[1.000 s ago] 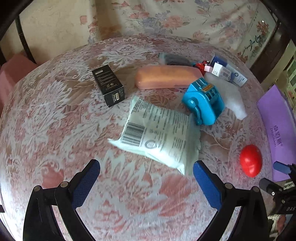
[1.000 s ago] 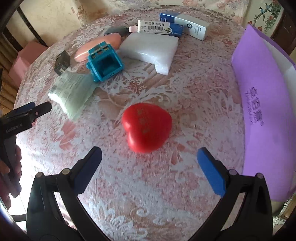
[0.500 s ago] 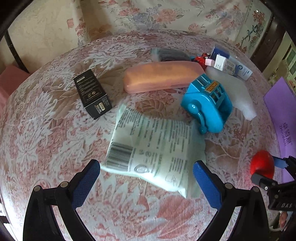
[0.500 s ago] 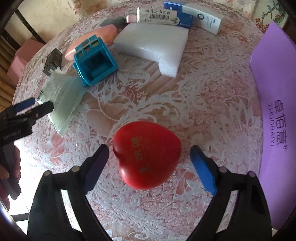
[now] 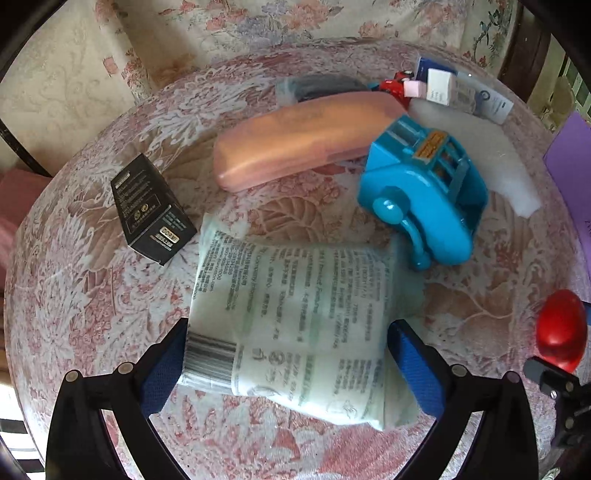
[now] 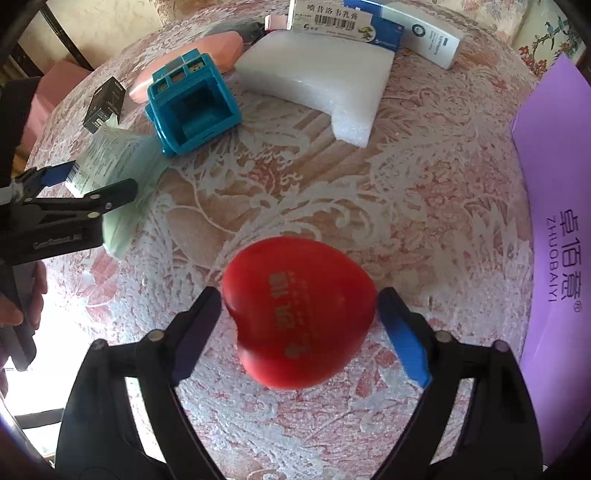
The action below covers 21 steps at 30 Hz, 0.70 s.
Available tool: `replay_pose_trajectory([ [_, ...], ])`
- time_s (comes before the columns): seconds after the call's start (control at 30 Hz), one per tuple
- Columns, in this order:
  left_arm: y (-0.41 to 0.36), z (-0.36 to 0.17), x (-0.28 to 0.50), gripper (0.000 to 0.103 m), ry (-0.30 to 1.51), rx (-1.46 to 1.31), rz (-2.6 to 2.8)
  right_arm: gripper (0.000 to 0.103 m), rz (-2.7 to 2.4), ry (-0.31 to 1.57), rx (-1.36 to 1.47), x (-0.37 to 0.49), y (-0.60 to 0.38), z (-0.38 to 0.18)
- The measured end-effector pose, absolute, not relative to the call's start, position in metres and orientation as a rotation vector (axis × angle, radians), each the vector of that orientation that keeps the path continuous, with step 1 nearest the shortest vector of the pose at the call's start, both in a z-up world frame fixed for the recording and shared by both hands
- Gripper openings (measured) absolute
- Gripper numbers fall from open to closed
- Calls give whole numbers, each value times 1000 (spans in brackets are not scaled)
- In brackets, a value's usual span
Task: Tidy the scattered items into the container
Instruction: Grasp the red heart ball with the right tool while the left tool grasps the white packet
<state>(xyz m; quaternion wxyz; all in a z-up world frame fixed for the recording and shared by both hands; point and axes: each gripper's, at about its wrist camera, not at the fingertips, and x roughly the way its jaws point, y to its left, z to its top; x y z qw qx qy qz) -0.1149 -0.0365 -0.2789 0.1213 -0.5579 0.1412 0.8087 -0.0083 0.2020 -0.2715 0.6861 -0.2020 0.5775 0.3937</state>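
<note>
We've got both grippers pitched steeply down over the lace-cloth table [image 6: 424, 192], each straddling its own item, which reads to us as a two-handed pickup en route to the purple container [image 6: 554, 221] at the table's right edge. Taking the blue plastic toy [image 6: 192, 107] as our landmark: the red heart-shaped squeeze toy [image 6: 299, 314] lies well nearer us and to the toy's right, sitting between the fingers of the right gripper [image 6: 299, 310]. Its jaws are wide and opening a touch; the pads sit right at the heart's flanks w/ no squeeze visible, so we'd call it not yet gripped. The pale green wipes pack [image 5: 295, 325] lies just nearer than the blue toy, its corner abt touching it, and the left gripper [image 5: 288, 354] brackets the pack's barcode end, fingers wide, pads beside the edges, not pressing. Only the right wrist view shows the container's printed face, the white foam block [image 6: 321, 77] and boxed tubes [image 6: 428, 33] beyond the toy, plus the left gripper side-on w/ a hand [image 6: 22, 306] behind it. Only the left view shows the black carton [image 5: 151, 210] and pink case [image 5: 306, 144] clearly, left of and behind the toy.
</note>
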Motion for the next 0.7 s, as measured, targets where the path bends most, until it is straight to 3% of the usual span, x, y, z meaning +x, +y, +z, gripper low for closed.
replay_pose_trajectory([
  [0.27,-49,-290,-124,103,272,-1709,2303,102,896,1345,-401,-4,198,-271],
  [0.7,-52,-291,-119,103,281,-1664,2321,103,998,1356,-265,3,171,-268],
])
